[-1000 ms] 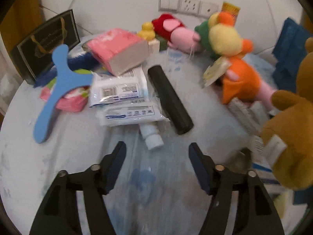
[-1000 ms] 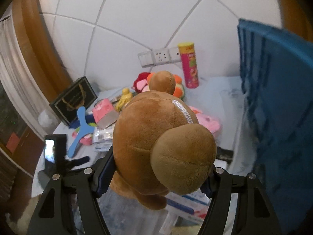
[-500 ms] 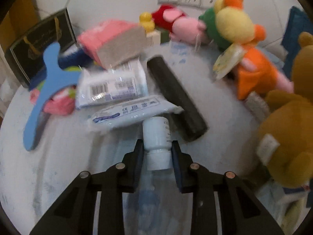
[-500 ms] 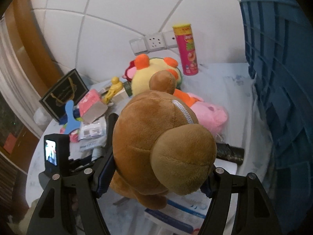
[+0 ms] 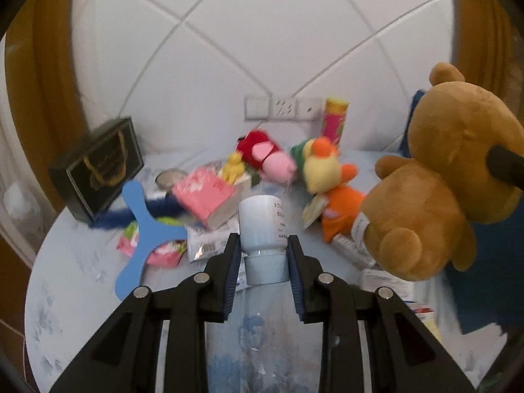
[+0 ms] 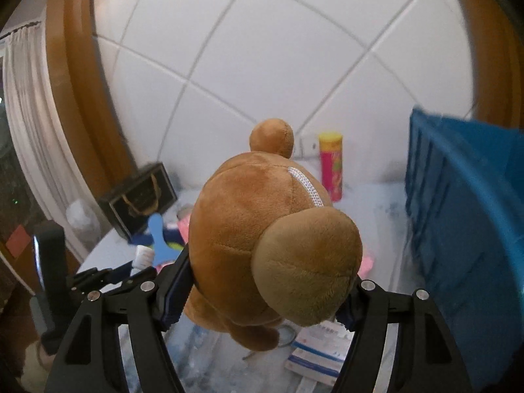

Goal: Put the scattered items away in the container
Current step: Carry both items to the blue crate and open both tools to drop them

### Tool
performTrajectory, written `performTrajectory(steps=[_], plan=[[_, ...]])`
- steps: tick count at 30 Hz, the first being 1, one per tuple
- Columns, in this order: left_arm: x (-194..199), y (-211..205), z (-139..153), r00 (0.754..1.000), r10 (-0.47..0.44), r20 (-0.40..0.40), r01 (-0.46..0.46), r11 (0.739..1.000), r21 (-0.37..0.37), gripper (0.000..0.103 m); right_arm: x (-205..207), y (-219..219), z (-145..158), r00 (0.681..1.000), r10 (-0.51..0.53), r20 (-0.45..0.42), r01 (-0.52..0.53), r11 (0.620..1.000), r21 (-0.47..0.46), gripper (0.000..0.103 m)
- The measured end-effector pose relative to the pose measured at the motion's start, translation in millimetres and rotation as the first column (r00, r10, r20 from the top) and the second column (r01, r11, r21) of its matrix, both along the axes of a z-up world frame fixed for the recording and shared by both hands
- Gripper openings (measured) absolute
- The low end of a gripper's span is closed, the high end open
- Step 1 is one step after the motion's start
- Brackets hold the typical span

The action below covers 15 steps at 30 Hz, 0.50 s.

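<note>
Left gripper clenched on one white bottle at the cap end, lifted off the table — likely for carrying. Right gripper clamps one brown teddy bear by the body, raised beside the blue crate, probably for dropping in. On the table: two plush toys, one blue boomerang, one pink pack, one crisp tube — none binned yet

You could make out only a blurred line of dark print on the white bottle, near centre, too smeared to read; nothing else bore legible text.
</note>
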<state>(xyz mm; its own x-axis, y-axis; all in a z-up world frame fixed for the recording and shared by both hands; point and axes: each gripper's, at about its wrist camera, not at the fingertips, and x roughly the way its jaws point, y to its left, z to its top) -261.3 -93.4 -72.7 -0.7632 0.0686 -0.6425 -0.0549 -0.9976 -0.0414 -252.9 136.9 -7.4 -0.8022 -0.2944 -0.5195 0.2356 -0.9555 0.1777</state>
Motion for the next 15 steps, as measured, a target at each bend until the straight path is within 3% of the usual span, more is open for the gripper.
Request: performTrajectory(steps=[7, 12, 15], plan=[[35, 41, 77, 0.989, -0.092, -0.116, 0.092, 0.996, -0.005, 0.027, 48, 33, 68, 0.985, -0.096, -0.144, 0.098, 0.995, 0.01, 0.072], [48, 124, 130, 0.96, -0.166, -0.224, 0.17, 0.986, -0.005, 0.028, 85, 104, 118, 0.949, -0.172, -0.264, 0.18, 0.984, 0.006, 0.072], [48, 191, 146, 0.945, -0.224, -0.237, 0.234, 0.972, 0.015, 0.028, 107, 162, 138, 0.923, -0.225, -0.312, 0.244, 0.969, 0.024, 0.072]])
